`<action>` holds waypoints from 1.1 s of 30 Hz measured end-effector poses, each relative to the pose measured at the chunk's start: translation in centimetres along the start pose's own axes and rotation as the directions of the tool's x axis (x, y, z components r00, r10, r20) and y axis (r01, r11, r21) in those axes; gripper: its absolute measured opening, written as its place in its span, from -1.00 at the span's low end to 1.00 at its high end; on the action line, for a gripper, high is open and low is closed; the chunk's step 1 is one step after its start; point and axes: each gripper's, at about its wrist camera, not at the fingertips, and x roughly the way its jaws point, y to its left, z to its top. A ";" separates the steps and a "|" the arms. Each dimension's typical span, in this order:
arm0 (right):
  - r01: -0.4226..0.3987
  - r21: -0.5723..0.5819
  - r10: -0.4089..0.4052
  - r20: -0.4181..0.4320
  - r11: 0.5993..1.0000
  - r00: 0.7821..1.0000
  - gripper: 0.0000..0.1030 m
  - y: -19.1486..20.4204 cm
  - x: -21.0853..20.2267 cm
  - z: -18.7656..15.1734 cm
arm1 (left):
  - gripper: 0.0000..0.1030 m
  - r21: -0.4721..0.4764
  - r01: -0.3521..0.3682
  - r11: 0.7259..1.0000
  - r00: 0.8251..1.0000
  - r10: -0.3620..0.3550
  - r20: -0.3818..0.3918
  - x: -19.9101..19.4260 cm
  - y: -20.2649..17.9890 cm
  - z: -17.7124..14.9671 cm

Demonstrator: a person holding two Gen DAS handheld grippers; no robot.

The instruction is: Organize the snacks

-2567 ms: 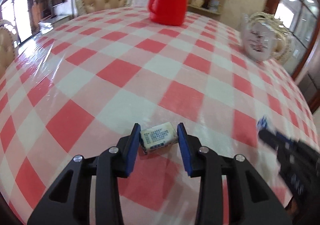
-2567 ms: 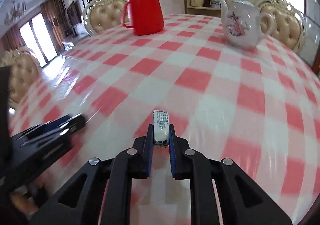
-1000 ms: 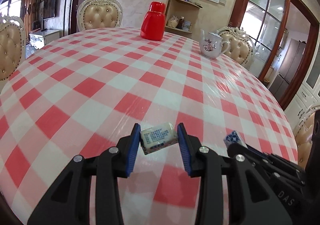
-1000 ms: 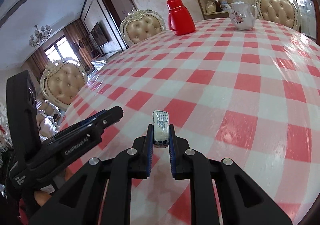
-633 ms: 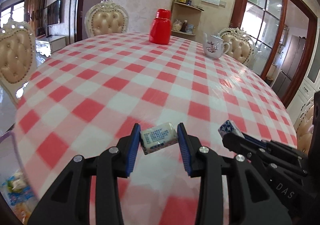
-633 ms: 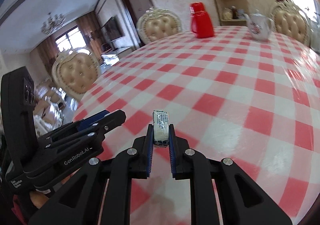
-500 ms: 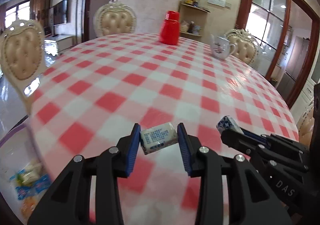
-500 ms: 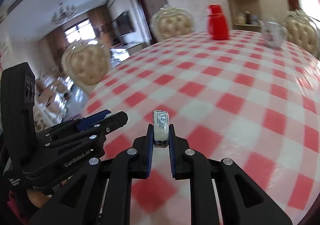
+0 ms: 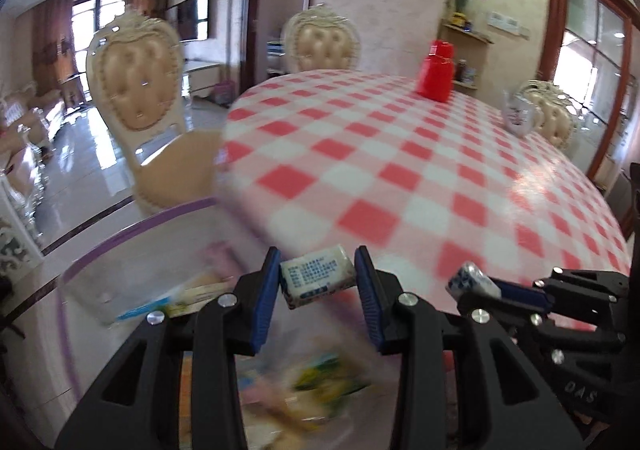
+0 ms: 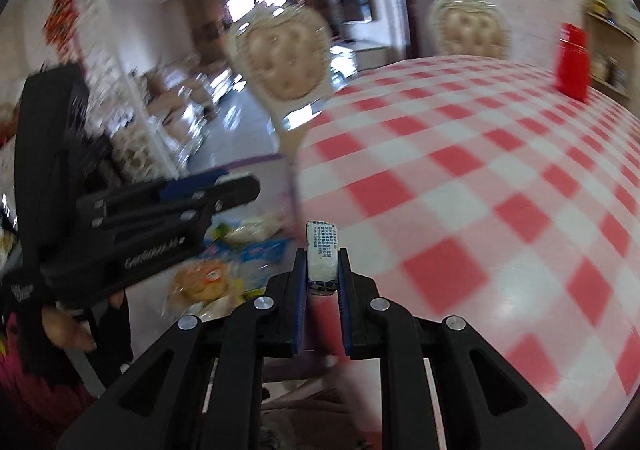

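My left gripper (image 9: 317, 278) is shut on a small white snack packet with blue print (image 9: 316, 274), held above a clear bin with a purple rim (image 9: 132, 228) beside the table. Several blurred snack packs (image 9: 328, 374) lie in the bin. My right gripper (image 10: 322, 270) is shut on a second white snack packet (image 10: 322, 254), held edge-on near the table edge. The right gripper (image 9: 480, 288) shows at the left wrist view's right; the left gripper (image 10: 224, 189) shows at the right wrist view's left, over more snack packs (image 10: 208, 282).
A round table with a red and white checked cloth (image 9: 420, 177) carries a red thermos (image 9: 438, 71) and a white teapot (image 9: 520, 113) at its far side. Cream padded chairs (image 9: 138, 89) stand around it. The floor is glossy.
Both grippers have pulled back from the table's middle and swung left to its edge, over the clear bin. Each still holds its packet.
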 end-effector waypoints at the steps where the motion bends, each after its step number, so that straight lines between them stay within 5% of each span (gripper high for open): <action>1: -0.015 -0.021 0.014 -0.017 1.000 1.000 -0.72 1.0 0.7 0.1 | -0.26 -0.001 -0.018 1.000 1.000 0.018 -0.010 0.0 1.0 -0.3; 4: -0.055 -0.076 0.050 -0.065 0.996 0.997 -0.71 3.7 2.7 0.2 | -0.13 -0.007 -0.066 0.998 0.997 0.066 -0.043 0.2 3.4 -0.8; 5: -0.065 -0.090 0.059 -0.075 0.994 0.995 -0.62 4.2 3.1 0.3 | 0.04 -0.012 -0.087 0.996 0.995 0.086 -0.052 0.3 4.1 -0.8; 6: -0.084 -0.106 0.075 -0.089 0.991 0.993 -0.57 5.0 3.7 0.3 | 0.53 -0.035 -0.110 0.993 0.993 0.109 -0.042 0.1 5.0 -0.7; 7: -0.093 -0.114 0.082 -0.099 0.989 0.992 -0.39 5.5 4.2 0.3 | 0.78 -0.059 -0.122 0.991 0.992 0.121 -0.020 -0.3 5.7 -0.6; 8: -0.096 -0.114 0.084 -0.106 0.989 0.991 -0.04 5.9 4.6 0.3 | 0.81 -0.086 -0.134 0.987 0.991 0.135 0.010 -0.8 6.6 -0.5; 10: -0.096 -0.089 0.085 -0.117 0.991 0.989 0.21 6.1 5.3 0.4 | 0.97 -0.115 -0.154 0.981 0.987 0.159 0.032 -1.3 7.5 -0.3; 13: -0.111 -0.059 0.102 -0.141 0.992 0.985 0.27 5.8 5.9 0.5 | 0.96 -0.162 -0.180 0.970 0.981 0.189 0.042 -1.5 8.9 -0.4; 22: -0.052 -0.086 0.035 -0.190 0.995 0.981 0.69 6.9 6.8 0.5 | 0.96 -0.261 -0.259 0.930 0.962 0.223 -0.160 1.2 11.7 -0.9; 28: -0.016 -0.116 -0.009 -0.205 0.993 0.979 0.69 7.3 7.2 0.4 | 0.96 -0.260 -0.299 0.918 0.940 0.236 -0.246 2.3 12.1 -1.7; 33: 0.010 -0.094 -0.031 -0.224 0.995 0.974 0.69 6.6 7.9 0.3 | 0.96 -0.269 -0.290 0.919 0.940 0.220 -0.261 2.8 11.9 -2.0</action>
